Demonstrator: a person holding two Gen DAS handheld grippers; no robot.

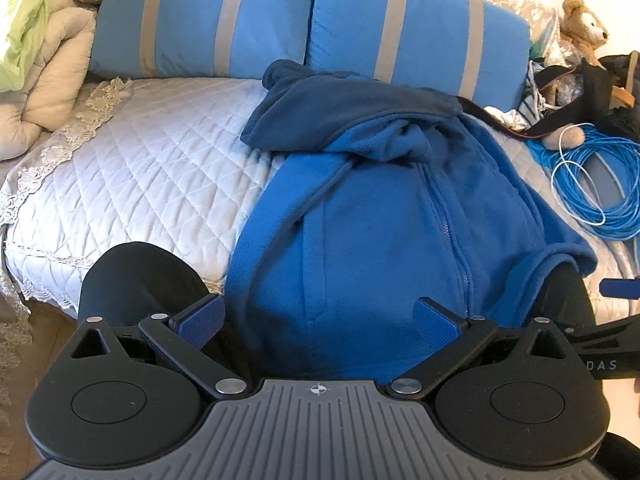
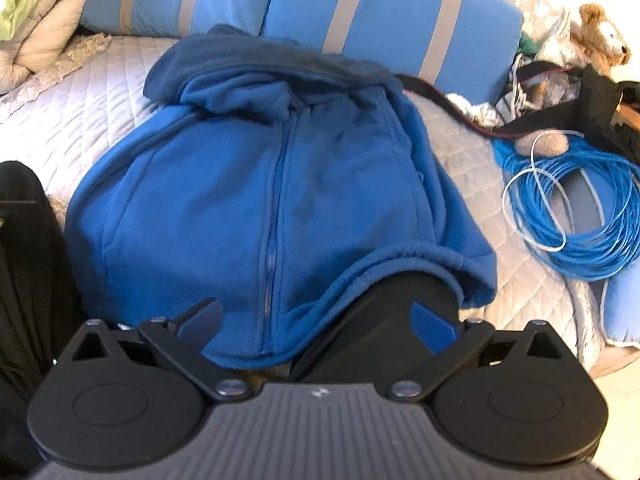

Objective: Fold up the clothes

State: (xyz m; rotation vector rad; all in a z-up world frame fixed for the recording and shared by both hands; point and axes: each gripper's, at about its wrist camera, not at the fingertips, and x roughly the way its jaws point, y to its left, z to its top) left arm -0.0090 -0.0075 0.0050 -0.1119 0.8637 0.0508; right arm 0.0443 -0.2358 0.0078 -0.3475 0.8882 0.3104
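A blue fleece zip hoodie [image 1: 372, 240] lies front up on the quilted bed, its dark navy hood [image 1: 340, 116] bunched toward the pillows. In the right wrist view the hoodie [image 2: 240, 208] has its zipper running down the middle and its hem at the near edge, draped partly over a black knee [image 2: 404, 304]. My left gripper [image 1: 318, 322] hovers open over the hoodie's lower hem, nothing between its blue pads [image 1: 200, 320]. Above the hem and that knee, my right gripper [image 2: 316, 322] also stands open and holds nothing.
Two blue striped pillows [image 1: 304, 20] line the back. A coil of blue cable [image 2: 580, 208] lies on the right of the bed, with a teddy bear [image 2: 604, 36] and black straps behind it. Beige and green bedding [image 1: 36, 60] is piled at the left. White quilt [image 1: 132, 176] shows left of the hoodie.
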